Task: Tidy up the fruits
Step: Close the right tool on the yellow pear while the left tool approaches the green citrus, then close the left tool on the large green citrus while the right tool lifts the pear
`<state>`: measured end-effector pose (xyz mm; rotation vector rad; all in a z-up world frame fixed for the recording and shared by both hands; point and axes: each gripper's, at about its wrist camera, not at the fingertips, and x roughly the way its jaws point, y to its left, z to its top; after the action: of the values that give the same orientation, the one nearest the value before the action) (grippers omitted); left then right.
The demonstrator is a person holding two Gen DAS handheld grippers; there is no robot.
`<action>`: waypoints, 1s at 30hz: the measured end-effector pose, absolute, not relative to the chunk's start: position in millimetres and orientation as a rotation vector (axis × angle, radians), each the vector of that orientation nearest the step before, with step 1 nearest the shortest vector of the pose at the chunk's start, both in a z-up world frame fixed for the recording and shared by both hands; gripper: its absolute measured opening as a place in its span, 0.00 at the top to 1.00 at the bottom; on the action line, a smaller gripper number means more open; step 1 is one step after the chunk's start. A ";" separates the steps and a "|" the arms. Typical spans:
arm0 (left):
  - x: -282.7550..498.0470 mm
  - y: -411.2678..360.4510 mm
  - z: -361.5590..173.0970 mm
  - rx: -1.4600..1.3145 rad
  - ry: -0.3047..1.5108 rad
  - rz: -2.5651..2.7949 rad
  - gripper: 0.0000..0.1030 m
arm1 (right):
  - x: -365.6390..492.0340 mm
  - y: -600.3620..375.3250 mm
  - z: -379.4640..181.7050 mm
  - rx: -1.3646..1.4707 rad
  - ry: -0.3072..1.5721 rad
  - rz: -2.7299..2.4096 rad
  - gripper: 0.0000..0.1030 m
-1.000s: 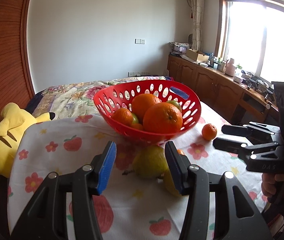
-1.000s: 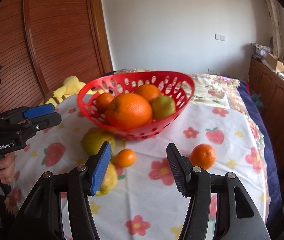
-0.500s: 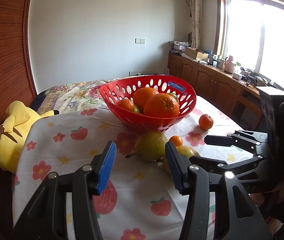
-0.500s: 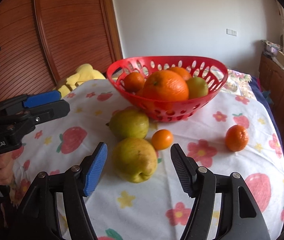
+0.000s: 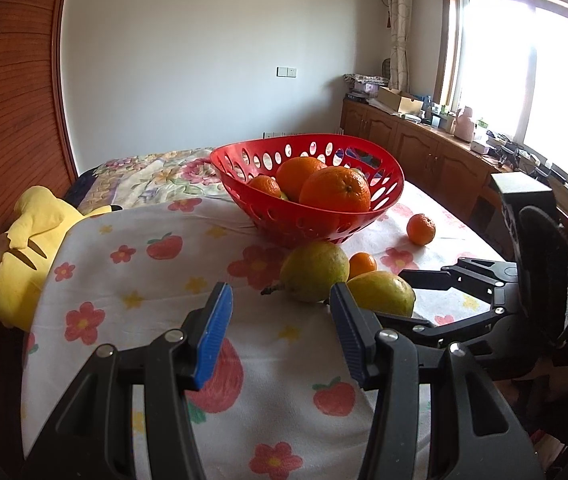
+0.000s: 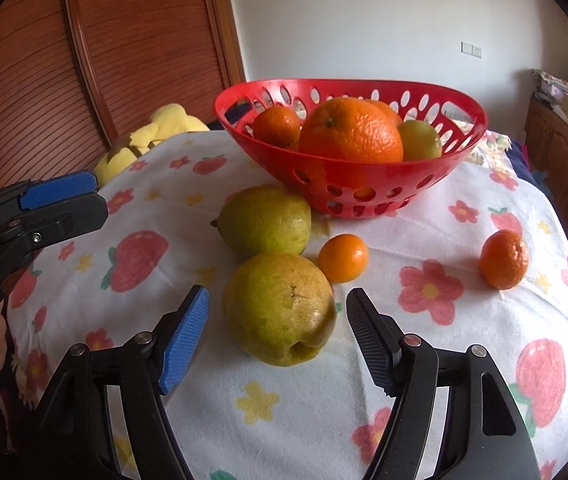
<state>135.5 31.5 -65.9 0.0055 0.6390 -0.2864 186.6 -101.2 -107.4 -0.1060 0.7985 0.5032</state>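
Note:
A red perforated basket (image 6: 364,196) (image 5: 316,228) holds several oranges and a green fruit. On the flowered cloth in front of it lie two yellow-green pears, a near one (image 6: 280,308) (image 5: 382,294) and a far one (image 6: 266,220) (image 5: 315,270), a small mandarin (image 6: 343,258) (image 5: 362,265) and a larger mandarin (image 6: 504,260) (image 5: 421,229). My right gripper (image 6: 278,334) is open, its fingers on either side of the near pear, not touching it. My left gripper (image 5: 280,328) is open and empty, short of the far pear.
A yellow plush toy (image 5: 24,256) (image 6: 148,140) lies at the cloth's left edge. A wooden sliding door (image 6: 104,60) stands behind it. Wooden cabinets (image 5: 424,152) with clutter run under the window on the right. A quilt covers the bed beyond the basket.
Both grippers drew back from the basket and lower. My right gripper swung left, from the small mandarin to the near pear, and now straddles it. Both stayed open.

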 end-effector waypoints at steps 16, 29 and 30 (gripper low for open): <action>159.9 24.9 -79.3 -0.021 0.680 -0.296 0.43 | 182.2 -116.1 -109.8 -0.069 0.812 0.523 0.38; 193.2 -10.9 -93.1 0.031 0.729 -0.340 0.41 | 157.4 -147.7 -98.8 -0.070 0.773 0.483 0.38; 194.8 -12.4 -93.3 0.035 0.727 -0.342 0.41 | 155.5 -149.8 -99.1 -0.073 0.771 0.475 0.38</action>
<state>194.8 -12.4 -93.3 0.0354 0.7266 -0.3422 155.5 -149.8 -99.1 -0.0727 0.7713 0.4750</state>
